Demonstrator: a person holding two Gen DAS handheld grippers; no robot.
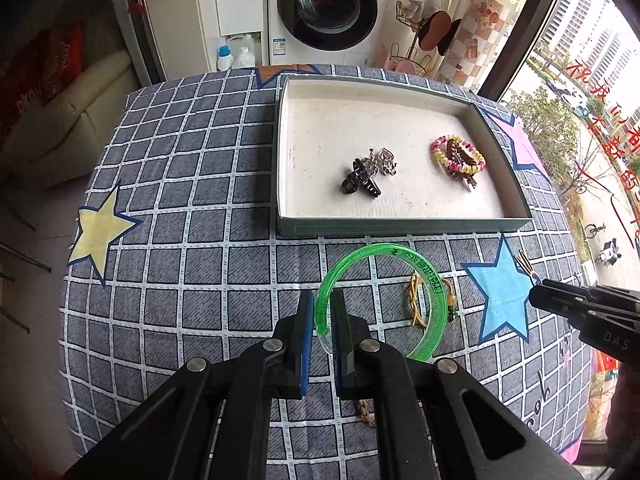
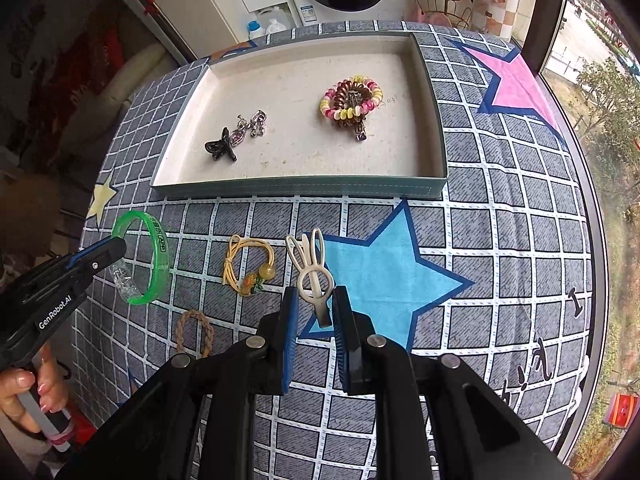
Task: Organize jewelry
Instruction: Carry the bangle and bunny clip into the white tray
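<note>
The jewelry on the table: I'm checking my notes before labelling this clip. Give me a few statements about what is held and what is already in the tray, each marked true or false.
1. The left gripper is shut on the green bangle. True.
2. The right gripper holds the braided band. False: it is shut on the white rabbit-ear hair clip; the braided band lies on the tablecloth.
3. The tray holds a black butterfly clip and a coiled hair tie. True.
4. The yellow cord bracelet is in the tray. False: the yellow cord bracelet lies on the tablecloth, outside the tray.
</note>
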